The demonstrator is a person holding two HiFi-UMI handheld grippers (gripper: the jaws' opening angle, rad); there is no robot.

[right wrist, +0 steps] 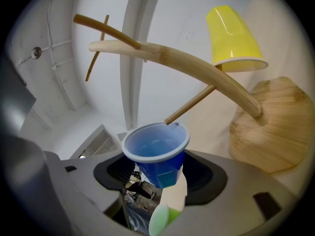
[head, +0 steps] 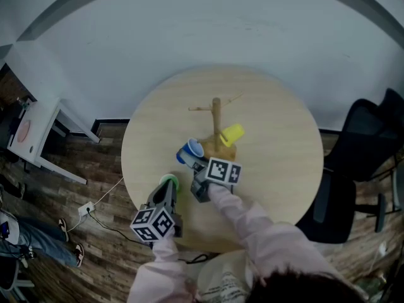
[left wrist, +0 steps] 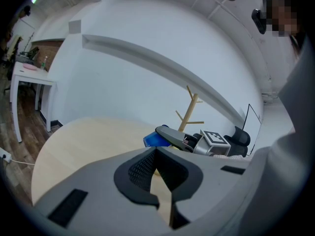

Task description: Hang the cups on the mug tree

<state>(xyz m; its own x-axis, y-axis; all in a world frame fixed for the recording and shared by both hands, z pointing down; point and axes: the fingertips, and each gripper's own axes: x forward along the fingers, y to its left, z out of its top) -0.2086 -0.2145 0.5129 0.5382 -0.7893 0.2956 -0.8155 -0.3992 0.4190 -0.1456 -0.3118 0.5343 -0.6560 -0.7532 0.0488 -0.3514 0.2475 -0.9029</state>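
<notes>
A wooden mug tree (head: 216,122) stands in the middle of the round table (head: 139,169), with a yellow cup (head: 232,134) hung mouth-down on one peg. My right gripper (head: 197,164) is shut on a blue cup (head: 189,151) just left of the tree's base. In the right gripper view the blue cup (right wrist: 155,149) is gripped by its bottom, mouth toward the tree (right wrist: 187,65), and a peg's tip touches its rim. A green cup (head: 169,182) sits at the tip of my left gripper (head: 165,194). The left gripper (left wrist: 156,154) looks shut with nothing between its jaws.
A black office chair (head: 360,144) stands right of the table and a white desk (head: 38,131) to the left. A cable with a plug (head: 86,208) lies on the wooden floor, and a person's legs (head: 38,238) show at far left.
</notes>
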